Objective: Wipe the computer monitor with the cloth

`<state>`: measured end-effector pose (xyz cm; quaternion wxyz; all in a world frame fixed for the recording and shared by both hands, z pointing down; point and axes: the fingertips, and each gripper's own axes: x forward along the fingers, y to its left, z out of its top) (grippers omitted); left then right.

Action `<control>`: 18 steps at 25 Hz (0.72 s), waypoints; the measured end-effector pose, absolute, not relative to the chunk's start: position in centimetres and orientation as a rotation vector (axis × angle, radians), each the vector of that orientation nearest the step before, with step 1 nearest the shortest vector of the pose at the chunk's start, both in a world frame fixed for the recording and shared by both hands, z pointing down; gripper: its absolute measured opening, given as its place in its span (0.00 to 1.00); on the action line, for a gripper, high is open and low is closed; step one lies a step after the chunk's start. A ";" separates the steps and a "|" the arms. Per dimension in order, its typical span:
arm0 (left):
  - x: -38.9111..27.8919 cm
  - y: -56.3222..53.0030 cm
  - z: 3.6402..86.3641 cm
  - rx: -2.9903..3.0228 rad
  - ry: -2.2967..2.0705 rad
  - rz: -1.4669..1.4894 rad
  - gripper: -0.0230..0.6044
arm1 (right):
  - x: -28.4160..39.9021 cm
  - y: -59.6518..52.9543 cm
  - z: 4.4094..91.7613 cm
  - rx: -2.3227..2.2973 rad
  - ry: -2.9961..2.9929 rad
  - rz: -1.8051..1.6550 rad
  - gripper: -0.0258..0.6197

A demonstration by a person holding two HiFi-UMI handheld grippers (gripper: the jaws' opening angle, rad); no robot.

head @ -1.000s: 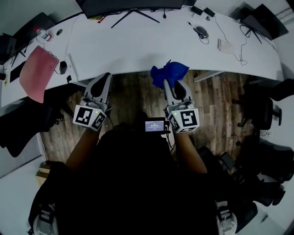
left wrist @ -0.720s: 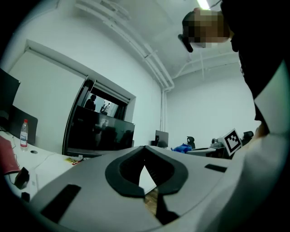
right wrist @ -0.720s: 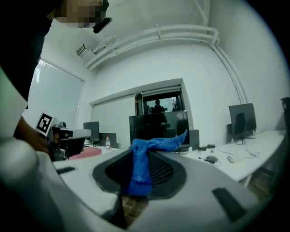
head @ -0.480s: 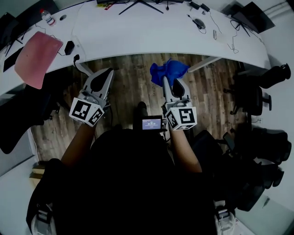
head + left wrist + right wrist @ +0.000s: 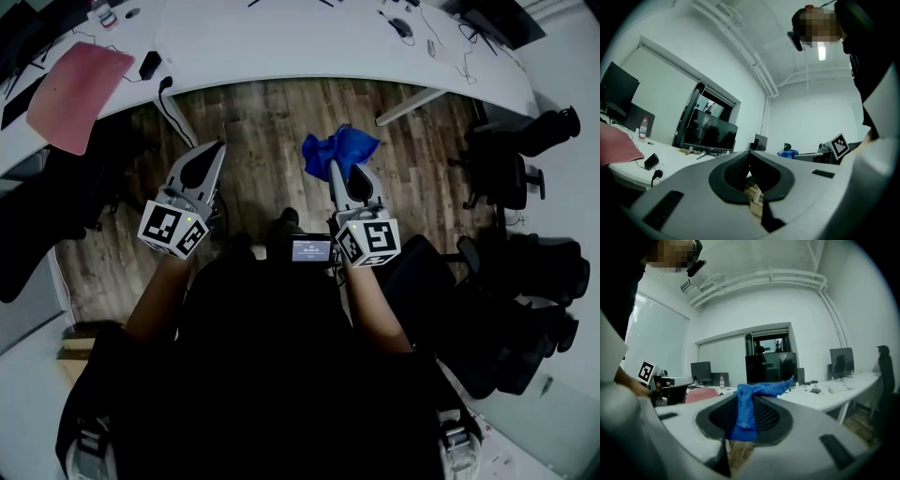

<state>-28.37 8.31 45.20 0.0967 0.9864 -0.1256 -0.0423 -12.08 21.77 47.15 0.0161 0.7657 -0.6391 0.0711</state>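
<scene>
The blue cloth hangs bunched from my right gripper, which is shut on it over the wooden floor, well short of the desk. In the right gripper view the cloth fills the gap between the pads of that gripper. The dark monitor stands far ahead on the white desk. My left gripper is level with the right one, shut with nothing in it. The left gripper view shows the monitor off to its left. The head view does not show the screen.
The curved white desk crosses the top of the head view, with a pink sheet at its left end and a mouse at the right. Black office chairs crowd the right side. A water bottle stands by the pink sheet.
The desk has slid up and away in the head view, and the monitor's stand has left the top edge. Both grippers hold their pose, the cloth still in the right one.
</scene>
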 end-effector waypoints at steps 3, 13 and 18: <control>-29.0 9.4 45.9 2.920 -0.399 -0.107 0.03 | -12.3 23.1 47.2 2.381 -1.981 0.221 0.18; -26.8 15.1 42.9 2.942 -0.438 -0.136 0.03 | -9.2 29.2 45.8 2.442 -2.060 0.216 0.18; -25.4 19.0 43.8 2.932 -0.434 -0.104 0.03 | -8.2 32.9 46.6 2.432 -2.025 0.186 0.18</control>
